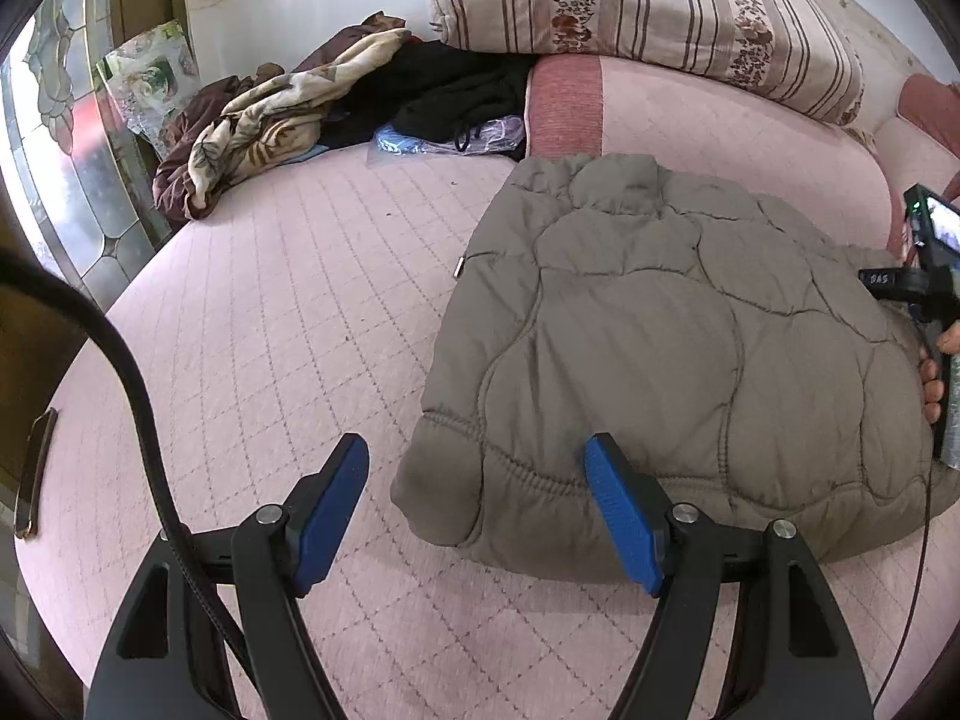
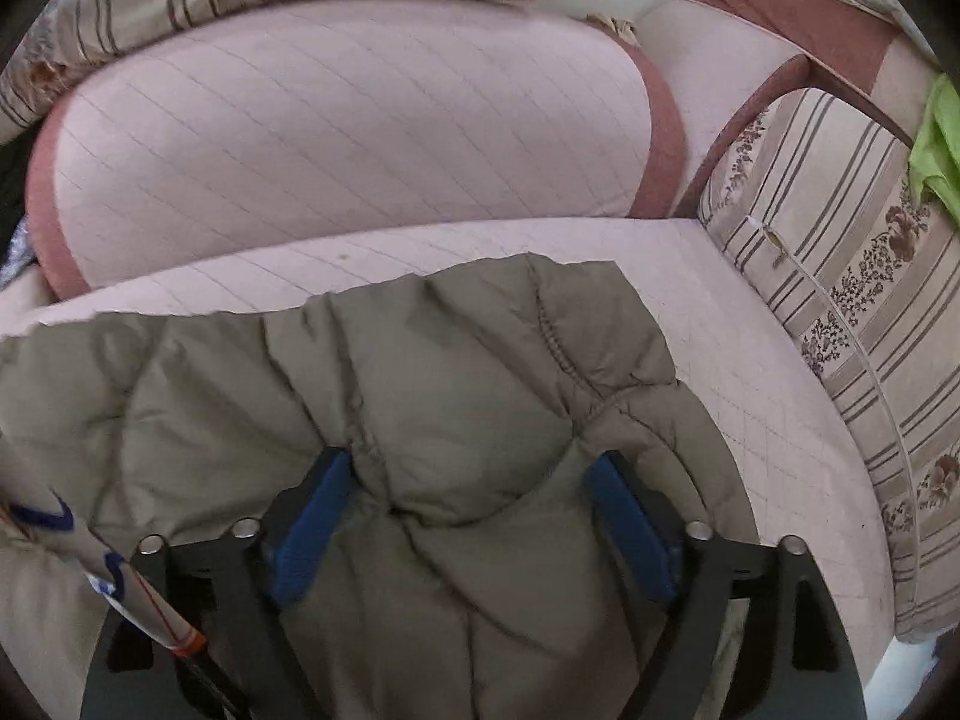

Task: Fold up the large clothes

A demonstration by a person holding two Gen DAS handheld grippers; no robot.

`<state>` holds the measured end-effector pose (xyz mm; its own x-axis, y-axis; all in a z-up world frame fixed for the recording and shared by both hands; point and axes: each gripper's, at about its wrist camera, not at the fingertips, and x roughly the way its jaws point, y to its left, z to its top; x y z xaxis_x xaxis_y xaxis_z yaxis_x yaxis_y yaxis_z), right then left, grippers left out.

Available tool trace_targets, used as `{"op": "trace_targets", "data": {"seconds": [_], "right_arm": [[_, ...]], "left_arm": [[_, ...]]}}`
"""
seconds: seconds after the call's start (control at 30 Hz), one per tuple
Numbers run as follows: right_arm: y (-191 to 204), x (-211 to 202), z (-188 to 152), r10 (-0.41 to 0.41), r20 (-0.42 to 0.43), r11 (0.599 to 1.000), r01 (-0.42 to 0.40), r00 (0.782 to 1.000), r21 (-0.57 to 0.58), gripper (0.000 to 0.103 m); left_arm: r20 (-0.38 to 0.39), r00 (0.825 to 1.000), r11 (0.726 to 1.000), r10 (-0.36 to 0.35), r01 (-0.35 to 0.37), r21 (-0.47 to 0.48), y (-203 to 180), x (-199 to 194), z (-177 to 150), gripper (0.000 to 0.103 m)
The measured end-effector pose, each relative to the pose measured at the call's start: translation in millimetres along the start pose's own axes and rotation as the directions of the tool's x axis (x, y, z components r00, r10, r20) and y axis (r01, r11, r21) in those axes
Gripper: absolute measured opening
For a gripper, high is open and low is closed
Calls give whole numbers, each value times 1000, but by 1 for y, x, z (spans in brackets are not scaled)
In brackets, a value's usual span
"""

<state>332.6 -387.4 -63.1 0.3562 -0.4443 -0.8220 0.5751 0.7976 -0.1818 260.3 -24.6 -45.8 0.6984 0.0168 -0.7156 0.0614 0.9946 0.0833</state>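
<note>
A grey-olive quilted puffer jacket (image 1: 672, 348) lies folded on the pink quilted bed (image 1: 288, 324). My left gripper (image 1: 477, 468) is open above the jacket's near left corner, its right finger over the fabric and its left finger over bare bed. It holds nothing. In the right wrist view the jacket (image 2: 420, 360) bulges up between the blue pads of my right gripper (image 2: 468, 480), whose jaws stand wide apart. The right gripper's body and the hand holding it show at the right edge of the left wrist view (image 1: 927, 276).
A heap of other clothes and a plastic bag (image 1: 336, 102) lies at the bed's far left. A striped floral cushion (image 1: 636, 0) and a pink bolster (image 2: 336, 138) sit behind the jacket. Another striped cushion (image 2: 852, 312) stands at the right. A glass-panelled door (image 1: 66, 138) is at left.
</note>
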Motion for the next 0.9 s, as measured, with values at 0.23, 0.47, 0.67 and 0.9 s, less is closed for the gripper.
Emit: {"op": "trace_targets", "data": {"seconds": [0.23, 0.47, 0.67, 0.9], "right_arm": [[8, -41, -3, -5, 115, 997, 13, 993, -71, 89], [2, -96, -42, 201, 146, 979, -195, 969, -53, 89], [20, -49, -60, 193, 40, 981, -192, 980, -34, 95], [23, -98, -55, 216, 94, 976, -214, 972, -33, 87]], "left_arm": [[-7, 1000, 1000, 5, -5, -3, 0, 0, 1, 74], [-13, 1000, 999, -22, 22, -26, 1, -5, 0, 74], [-28, 998, 998, -49, 48, -40, 5, -6, -1, 74], [-23, 997, 994, -79, 77, -75, 13, -12, 1, 74]]}}
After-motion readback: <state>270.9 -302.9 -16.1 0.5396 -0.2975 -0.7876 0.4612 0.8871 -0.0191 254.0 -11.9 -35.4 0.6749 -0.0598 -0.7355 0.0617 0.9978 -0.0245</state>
